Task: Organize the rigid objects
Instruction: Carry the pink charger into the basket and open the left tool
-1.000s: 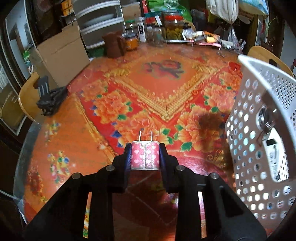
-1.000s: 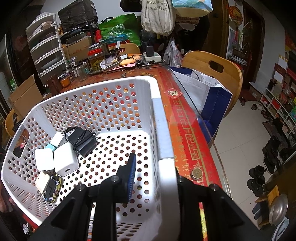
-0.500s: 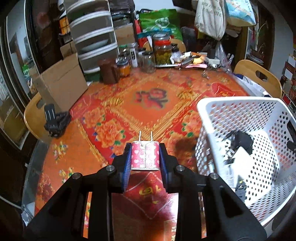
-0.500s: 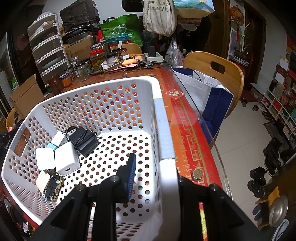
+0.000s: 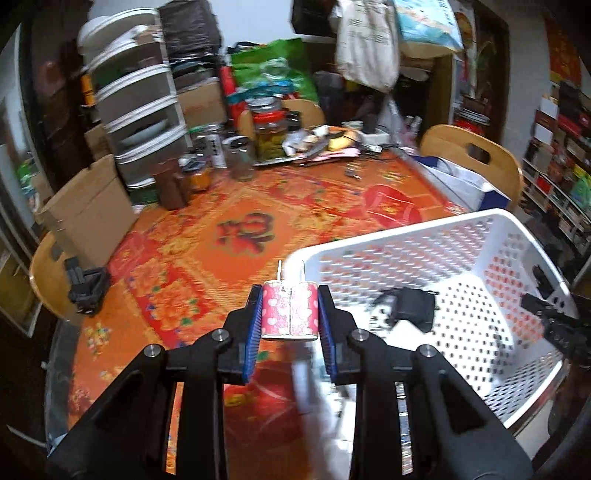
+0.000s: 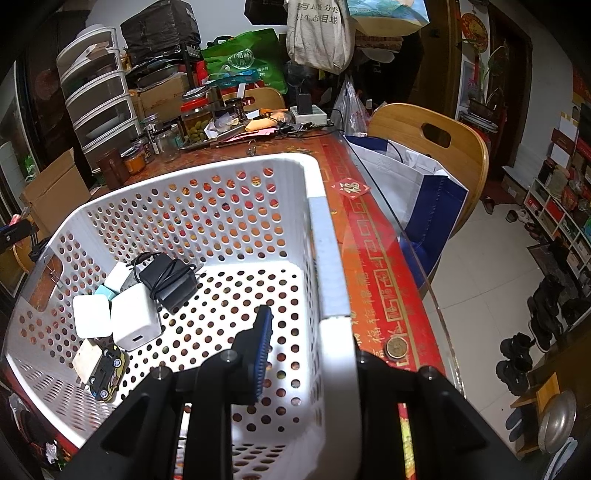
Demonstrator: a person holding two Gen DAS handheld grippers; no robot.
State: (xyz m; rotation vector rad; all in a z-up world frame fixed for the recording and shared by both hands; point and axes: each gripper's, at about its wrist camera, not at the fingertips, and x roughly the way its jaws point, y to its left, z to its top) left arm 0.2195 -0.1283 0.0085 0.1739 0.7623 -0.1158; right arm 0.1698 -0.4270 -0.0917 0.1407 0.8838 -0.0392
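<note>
The left tool (image 5: 290, 314) is clenched on a small pink charger plug with white hearts (image 5: 290, 309), its 2 metal prongs pointing away from the camera, and it hangs in the air just beside the near-left corner of the white perforated plastic basket (image 5: 436, 230). That basket is the landmark here. The right tool (image 6: 306, 343) grips the basket's right rim, 1 blue pad inside the wall and the other finger hidden outside it, steadying the basket on the desk (image 5: 177, 280) with its red-and-orange floral cover.

Inside the basket, against its left wall, lie 2 white cube chargers (image 6: 122, 317), a black adapter with its cord wrapped round it (image 6: 168, 278) and a small black toy car (image 6: 107, 371). The rest of the basket floor is bare.

My read: this is the carry step, plug in hand, drop-off not yet made. The next move calls for bringing the plug over the rim, above the bare floor right of the other chargers, lowering it and then letting the pads go, while the right tool holds the basket firm so it does not slide.

Writing: a red diamond sticker (image 6: 350, 188) just right of the basket bears the character 福, and the same character repeats along the cover's gold border. A large dark character sits on the cover beyond the basket's far-left corner, too blurred to read. The hanging tote bag (image 6: 317, 29) behind carries Chinese print I cannot make out in full.
</note>
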